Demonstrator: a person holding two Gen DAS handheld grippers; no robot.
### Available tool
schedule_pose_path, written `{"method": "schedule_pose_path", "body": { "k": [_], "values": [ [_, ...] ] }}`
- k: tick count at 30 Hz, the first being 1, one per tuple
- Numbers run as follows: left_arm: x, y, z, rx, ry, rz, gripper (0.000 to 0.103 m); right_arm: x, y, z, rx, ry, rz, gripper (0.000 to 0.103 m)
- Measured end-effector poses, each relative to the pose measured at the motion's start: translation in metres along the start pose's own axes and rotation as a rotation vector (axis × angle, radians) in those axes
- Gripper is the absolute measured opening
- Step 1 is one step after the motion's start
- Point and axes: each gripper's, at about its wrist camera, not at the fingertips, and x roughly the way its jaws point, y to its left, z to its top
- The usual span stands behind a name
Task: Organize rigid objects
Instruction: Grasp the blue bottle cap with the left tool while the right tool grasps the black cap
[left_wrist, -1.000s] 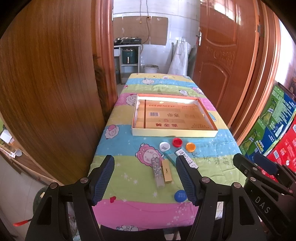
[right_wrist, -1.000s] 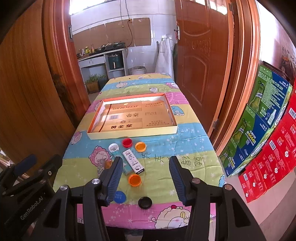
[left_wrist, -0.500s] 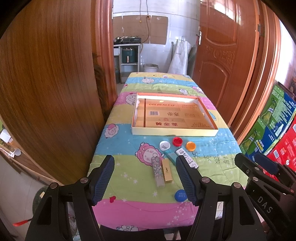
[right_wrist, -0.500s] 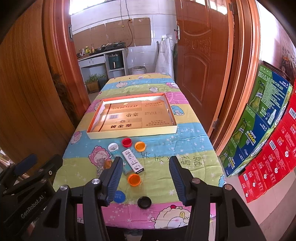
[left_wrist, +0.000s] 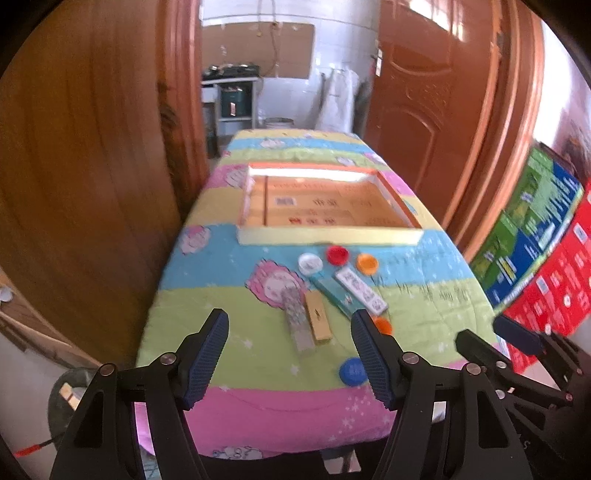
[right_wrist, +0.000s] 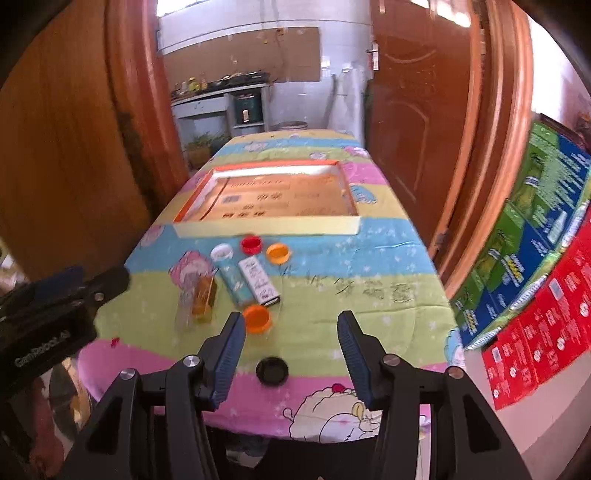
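Left gripper (left_wrist: 290, 354) and right gripper (right_wrist: 291, 349) wide apart (nothing held), above table (right_wrist: 369, 314) near black cap (right_wrist: 272, 370).

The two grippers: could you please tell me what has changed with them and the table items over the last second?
Both the left gripper and the right gripper have moved forward and down toward the table's near end; the views are blurred by motion. Neither has taken hold of anything; both are open as before. The caps, the small boxes and the tray lie where they were.
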Motion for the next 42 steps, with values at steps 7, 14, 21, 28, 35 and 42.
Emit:
{"method": "schedule_pose_path", "body": {
  "k": [7, 14, 21, 28, 35, 42],
  "values": [
    [0.031, -0.009, -0.029, 0.025, 0.066, -0.102, 0.071, 0.027, 0.000, -0.029, -0.035, 0.093, 0.064, 0.051],
    [0.065, -0.019, -0.043, 0.040, 0.169, -0.194, 0.070, 0.051, 0.000, -0.044, -0.077, 0.178, 0.100, 0.051],
    [0.092, -0.029, -0.051, 0.066, 0.247, -0.216, 0.062, 0.068, -0.003, -0.048, -0.095, 0.203, 0.110, 0.051],
    [0.099, -0.036, -0.050, 0.110, 0.237, -0.200, 0.052, 0.075, -0.003, -0.049, -0.115, 0.197, 0.101, 0.051],
    [0.098, -0.040, -0.051, 0.138, 0.222, -0.214, 0.031, 0.078, 0.000, -0.049, -0.137, 0.177, 0.102, 0.033],
    [0.096, -0.037, -0.051, 0.128, 0.205, -0.233, 0.030, 0.078, -0.004, -0.048, -0.117, 0.172, 0.118, 0.029]
  ]
}}
